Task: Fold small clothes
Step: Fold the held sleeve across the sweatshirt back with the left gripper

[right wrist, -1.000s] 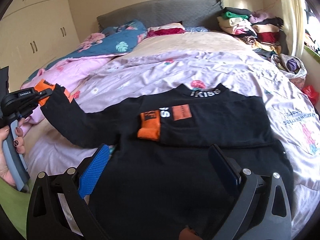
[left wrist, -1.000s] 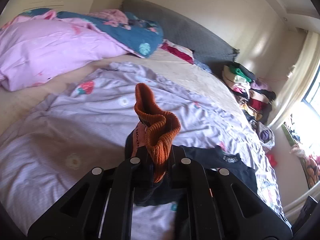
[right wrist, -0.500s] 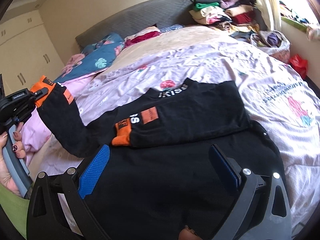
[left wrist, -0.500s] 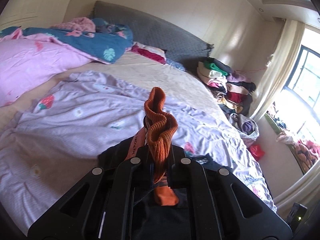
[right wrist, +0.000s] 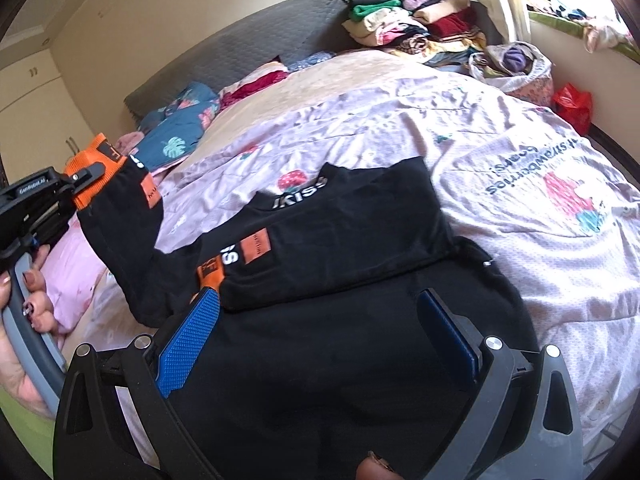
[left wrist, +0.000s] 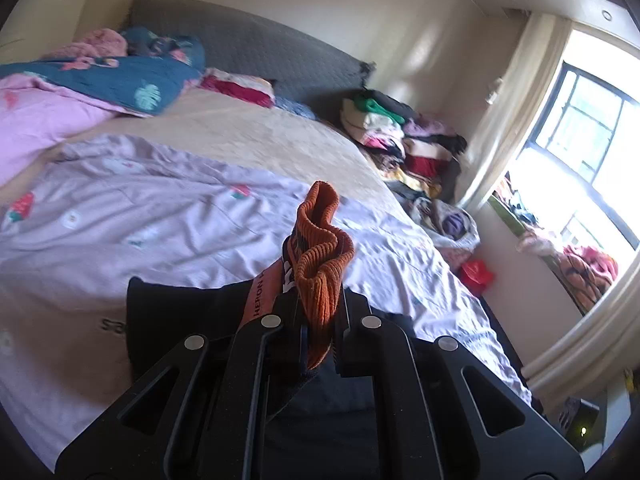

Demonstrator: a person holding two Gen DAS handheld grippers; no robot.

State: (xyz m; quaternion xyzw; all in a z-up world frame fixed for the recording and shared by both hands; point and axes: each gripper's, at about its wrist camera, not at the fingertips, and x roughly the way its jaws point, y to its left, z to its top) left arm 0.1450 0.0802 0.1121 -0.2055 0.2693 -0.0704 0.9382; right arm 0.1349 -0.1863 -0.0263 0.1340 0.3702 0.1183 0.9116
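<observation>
A black long-sleeved top (right wrist: 340,320) lies spread on the lilac bedsheet (right wrist: 400,128), one sleeve folded across its chest with the orange cuff (right wrist: 210,272) near the middle. My left gripper (left wrist: 316,312) is shut on the other sleeve's orange ribbed cuff (left wrist: 320,248) and holds it raised above the bed; it also shows in the right wrist view (right wrist: 86,176) at the left. My right gripper (right wrist: 320,340) is open, with its blue pads (right wrist: 188,340) over the top's lower body, holding nothing.
Pink and blue bedding (left wrist: 80,92) is heaped at the head of the bed, by the grey headboard (left wrist: 248,44). A stack of folded clothes (right wrist: 416,24) and a red bag (right wrist: 572,100) stand beside the bed near the window (left wrist: 580,128).
My left gripper has carried the orange cuff up and to the right, toward the top's body. My right gripper stays open over the lower part of the top.
</observation>
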